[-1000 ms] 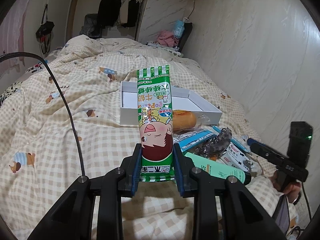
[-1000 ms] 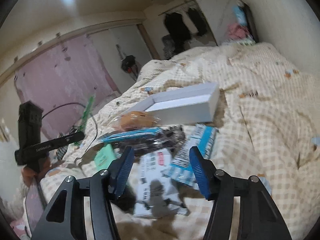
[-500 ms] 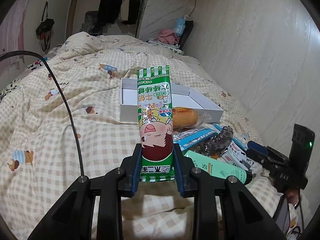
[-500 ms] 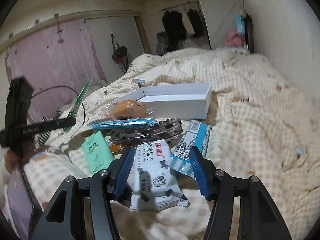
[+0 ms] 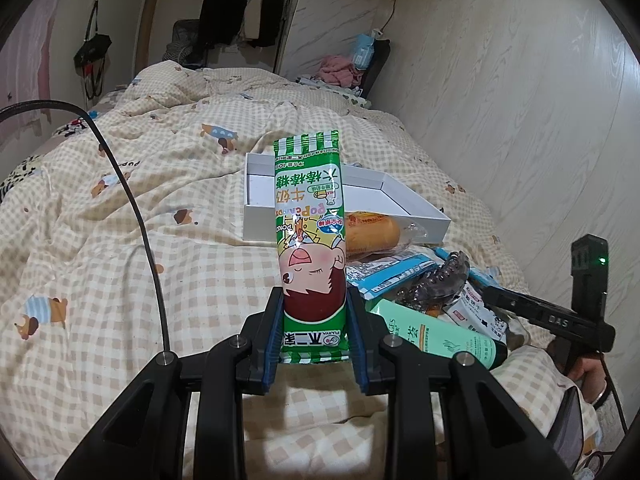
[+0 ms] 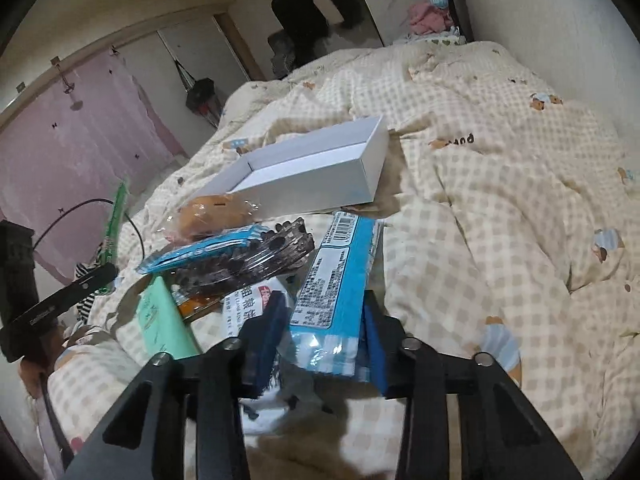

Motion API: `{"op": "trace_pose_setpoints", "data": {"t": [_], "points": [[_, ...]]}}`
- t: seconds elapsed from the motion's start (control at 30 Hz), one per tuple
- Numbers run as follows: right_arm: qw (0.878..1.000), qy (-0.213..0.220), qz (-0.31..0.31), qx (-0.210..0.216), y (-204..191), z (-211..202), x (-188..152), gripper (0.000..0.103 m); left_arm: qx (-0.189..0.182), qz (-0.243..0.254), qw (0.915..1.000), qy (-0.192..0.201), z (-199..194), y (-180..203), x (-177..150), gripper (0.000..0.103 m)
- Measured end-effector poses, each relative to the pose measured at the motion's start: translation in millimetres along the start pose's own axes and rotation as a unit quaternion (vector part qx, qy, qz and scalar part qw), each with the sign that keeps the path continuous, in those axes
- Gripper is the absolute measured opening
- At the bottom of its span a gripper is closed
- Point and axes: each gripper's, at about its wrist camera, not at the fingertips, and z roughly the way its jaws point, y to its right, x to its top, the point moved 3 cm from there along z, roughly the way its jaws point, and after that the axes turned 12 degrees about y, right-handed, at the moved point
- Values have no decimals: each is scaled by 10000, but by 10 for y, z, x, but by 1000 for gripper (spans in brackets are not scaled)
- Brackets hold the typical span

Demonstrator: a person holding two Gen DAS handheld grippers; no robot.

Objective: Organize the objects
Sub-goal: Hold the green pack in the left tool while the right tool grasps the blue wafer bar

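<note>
My left gripper is shut on a green candy packet and holds it upright above the bed. Behind it lies an open white box. My right gripper is open, with its fingers either side of the near end of a blue and white packet that lies on the quilt. The white box also shows beyond it. The pile holds a wrapped bun, a dark clear hair clip, a mint green tube and a white snack packet.
The checked quilt covers the whole bed. A black cable arcs across the left of the left wrist view. A wall runs along the bed's right side. Clothes hang on a rail at the far end.
My right gripper has moved forward and down over the pile, and its fingers now straddle the blue and white packet. My left gripper keeps holding the green packet, nearly still.
</note>
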Motion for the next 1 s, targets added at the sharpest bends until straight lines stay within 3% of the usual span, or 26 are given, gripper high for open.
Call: {"op": "trace_pose_setpoints", "data": {"t": [0.13,0.37,0.5,0.63,0.73,0.77,0.83,1.0], "points": [[9997,-24,-75,225,-46,-245,-22,38,-7,-7,10000,-7,-5,1,-2,32],[9962,-644,-347,466,-60,-442,-206,42,-5,10,10000,-33,1,2,-1,32],[9965,-561,-74,617,38,-439,-108,51,-3,5,10000,-37,8,3,-1,32],[9963,-521,215,655,86,-353,-7,52,1,-4,10000,-65,16,3,-2,32],[9957,-705,424,432,121,-210,1,52,-1,2,10000,-58,19,-1,-2,32],[9949,-823,497,311,134,-147,-15,49,-1,0,10000,-61,18,-2,-3,32],[9948,-810,580,194,142,-114,-34,30,-2,2,10000,-54,16,0,-1,32],[9948,-42,789,646,54,-283,59,25,-8,0,10000,-52,21,-2,-4,32]]}}
